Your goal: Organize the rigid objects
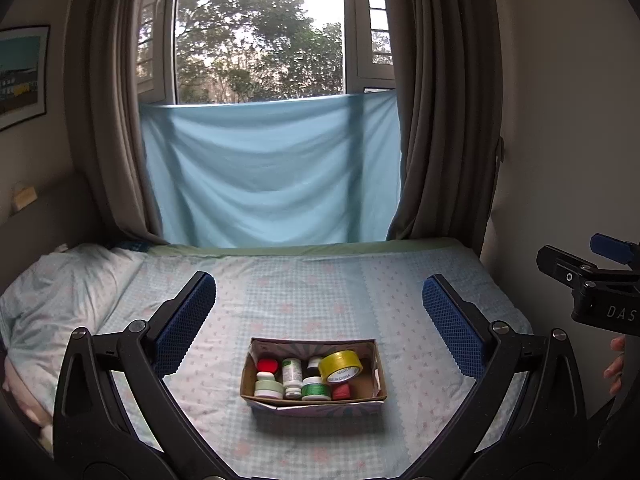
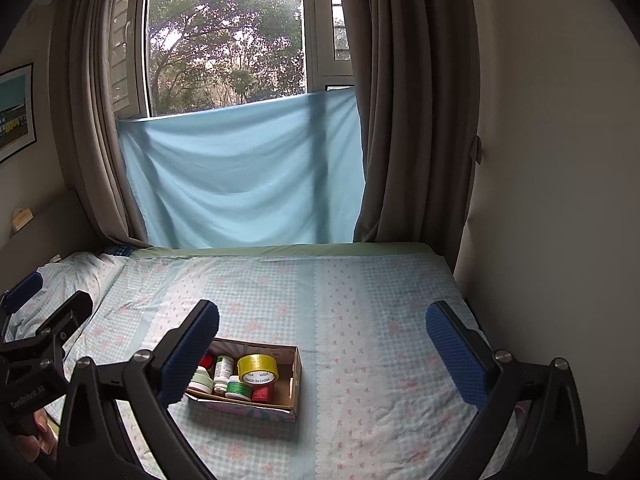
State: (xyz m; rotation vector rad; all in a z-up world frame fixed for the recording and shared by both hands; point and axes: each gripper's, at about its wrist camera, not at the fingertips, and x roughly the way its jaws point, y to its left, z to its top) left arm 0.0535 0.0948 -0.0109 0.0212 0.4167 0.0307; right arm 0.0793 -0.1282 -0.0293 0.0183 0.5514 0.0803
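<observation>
Above the cardboard box point(image 1: 314, 398) of packed jars, left gripper point(image 1: 319, 322) and right gripper point(image 2: 322, 350) hover, jaws released, sorting apparently complete.

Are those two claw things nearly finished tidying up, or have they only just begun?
It looks finished or close to it. Done: the yellow tape roll, a white bottle and several small jars all sit inside the cardboard box on the bed. In hand: nothing; the left gripper and right gripper are both open and empty. Left: no loose items show on the bedsheet.
</observation>
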